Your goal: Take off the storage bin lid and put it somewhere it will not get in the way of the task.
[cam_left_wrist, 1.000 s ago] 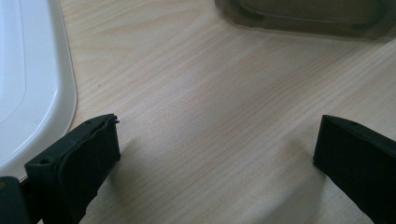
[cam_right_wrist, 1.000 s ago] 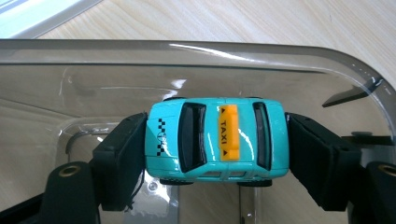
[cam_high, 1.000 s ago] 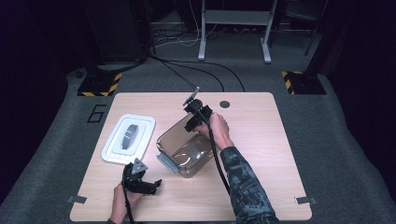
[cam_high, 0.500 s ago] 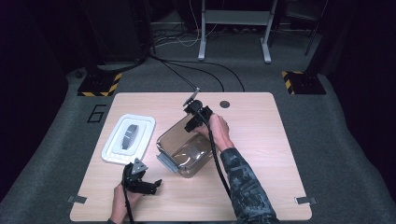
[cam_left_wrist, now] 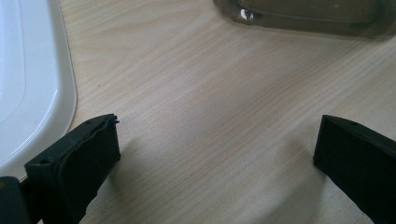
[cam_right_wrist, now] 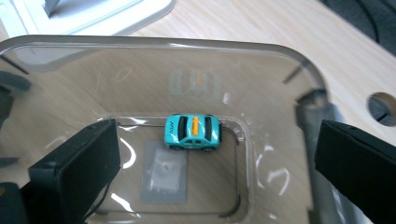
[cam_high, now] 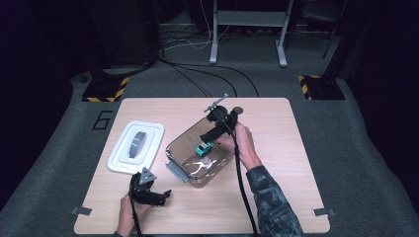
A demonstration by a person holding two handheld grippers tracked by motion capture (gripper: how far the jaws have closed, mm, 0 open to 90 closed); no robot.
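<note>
A small teal toy car [cam_high: 203, 148] [cam_right_wrist: 192, 131] with an orange roof stripe lies on the floor of a clear plastic container [cam_high: 178, 143] [cam_right_wrist: 299, 70] at mid-table. My right gripper [cam_high: 209, 135] [cam_right_wrist: 217, 158] hangs over the container's far side. Its jaws have just been opening and now stand wide, with the car below and between them, untouched. My left gripper [cam_high: 160, 196] [cam_left_wrist: 215, 140] rests open near the table's front left, nothing between its jaws. The container's white lid [cam_high: 136, 145] [cam_left_wrist: 28, 70] lies flat to the left.
A round hole [cam_high: 237, 109] [cam_right_wrist: 385, 107] in the tabletop sits just behind the right gripper. The container's near edge [cam_left_wrist: 303, 18] is ahead of the left gripper. Bare wood lies to the right. Cables [cam_high: 197, 79] and striped blocks [cam_high: 104, 89] are on the floor beyond.
The right gripper has opened, lifted and drawn back from inside the container, leaving the teal car on its floor. The left gripper has not moved.
</note>
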